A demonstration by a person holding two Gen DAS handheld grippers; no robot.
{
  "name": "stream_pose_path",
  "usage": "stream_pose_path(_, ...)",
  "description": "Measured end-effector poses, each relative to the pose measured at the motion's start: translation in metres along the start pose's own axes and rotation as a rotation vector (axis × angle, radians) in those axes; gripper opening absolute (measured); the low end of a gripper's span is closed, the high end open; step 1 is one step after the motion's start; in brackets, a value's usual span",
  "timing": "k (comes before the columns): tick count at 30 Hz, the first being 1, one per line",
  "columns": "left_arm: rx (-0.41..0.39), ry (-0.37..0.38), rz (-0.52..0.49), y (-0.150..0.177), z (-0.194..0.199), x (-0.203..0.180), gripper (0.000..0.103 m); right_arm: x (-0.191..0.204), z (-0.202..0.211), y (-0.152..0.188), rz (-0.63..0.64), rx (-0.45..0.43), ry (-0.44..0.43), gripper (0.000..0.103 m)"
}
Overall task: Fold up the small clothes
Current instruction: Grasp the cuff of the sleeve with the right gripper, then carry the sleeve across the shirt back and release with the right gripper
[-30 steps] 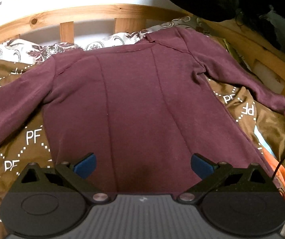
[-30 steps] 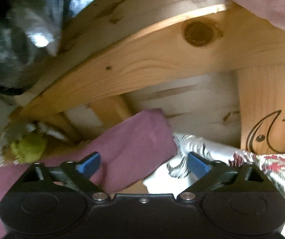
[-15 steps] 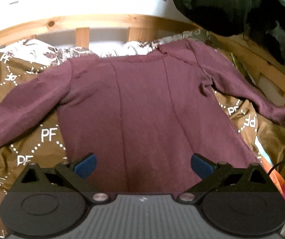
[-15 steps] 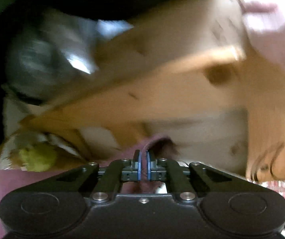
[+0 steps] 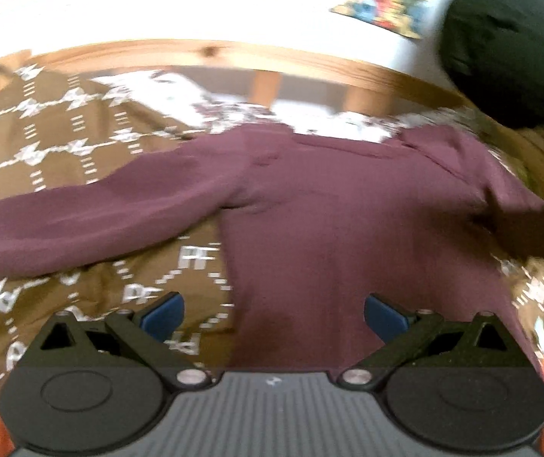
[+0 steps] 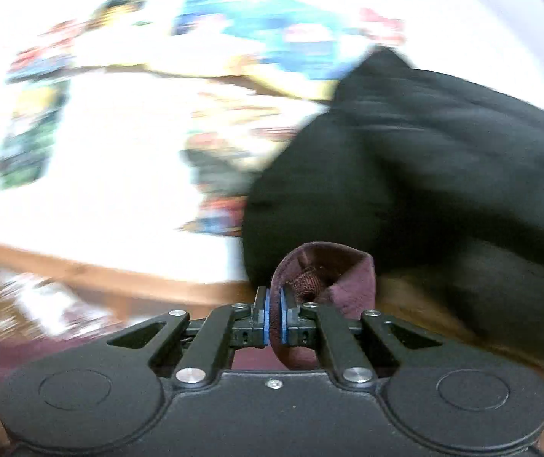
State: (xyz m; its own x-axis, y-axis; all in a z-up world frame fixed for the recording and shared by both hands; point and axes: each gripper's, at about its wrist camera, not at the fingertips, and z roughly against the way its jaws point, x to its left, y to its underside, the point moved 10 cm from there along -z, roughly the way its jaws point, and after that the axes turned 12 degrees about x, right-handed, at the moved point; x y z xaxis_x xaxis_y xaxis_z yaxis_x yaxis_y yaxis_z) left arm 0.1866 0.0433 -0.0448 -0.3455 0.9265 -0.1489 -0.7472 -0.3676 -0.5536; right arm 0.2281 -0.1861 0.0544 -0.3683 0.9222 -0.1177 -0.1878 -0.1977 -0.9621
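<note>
Sweater point(image 5: 329, 228) spread flat on the bed point(image 5: 62, 144), body and one sleeve point(image 5: 93, 221) not folded yet. Other sleeve's cuff point(image 6: 325, 274) pinched tight in the right gripper point(image 6: 275, 320), lifted up. Left gripper point(image 5: 273, 314) wide open, empty, above the hem. Nearly all folding left.

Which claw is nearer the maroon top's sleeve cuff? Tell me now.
Right. The right claw is shut on the cuff. The left claw hangs open near the maroon top's hem, far from it.

wooden bed point(image 5: 211, 51); maroon top point(image 5: 348, 228) on brown blanket point(image 5: 55, 141)
</note>
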Motion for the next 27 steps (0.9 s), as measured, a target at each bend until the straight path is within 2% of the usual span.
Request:
stream_pose_path(3,-0.002,-0.033,0.076,-0.003,0.001,0.025,0.102,0.065,0.0,0.014,0.116,0.04,-0.147,0.005)
stream_pose_path(6,-0.01,-0.069,0.135,-0.003,0.003,0.046,0.102,0.114,-0.005,0.035,0.202,0.095,-0.254,0.005)
stream_pose_path(13,-0.021,-0.137,0.188,0.0,0.007,0.069,0.102,0.175,-0.012,0.096,0.297,0.258,-0.436,0.005)
stream_pose_path(15,-0.016,-0.149,0.198,0.001,0.006,0.071,0.102,0.188,-0.01,0.109,0.316,0.307,-0.482,0.009)
stream_pose_path(16,-0.013,-0.154,0.202,0.002,0.005,0.071,0.102,0.191,-0.012,0.113,0.319,0.334,-0.508,0.013)
stream_pose_path(18,-0.012,-0.162,0.202,0.002,0.005,0.069,0.102,0.197,-0.008,0.125,0.309,0.373,-0.564,0.037)
stream_pose_path(19,-0.013,-0.165,0.2,0.002,0.004,0.067,0.102,0.197,-0.005,0.129,0.301,0.386,-0.588,0.044)
stream_pose_path(21,-0.022,-0.171,0.194,0.001,0.004,0.064,0.102,0.195,0.003,0.136,0.29,0.4,-0.631,0.07)
stream_pose_path(24,-0.04,-0.166,0.191,-0.002,0.003,0.059,0.102,0.188,0.016,0.146,0.28,0.432,-0.717,0.088)
stream_pose_path(26,-0.043,-0.157,0.185,-0.002,0.0,0.053,0.102,0.178,0.021,0.147,0.286,0.427,-0.738,0.092)
stream_pose_path(27,-0.034,-0.154,0.176,-0.002,-0.004,0.048,0.102,0.171,0.02,0.145,0.287,0.414,-0.719,0.093)
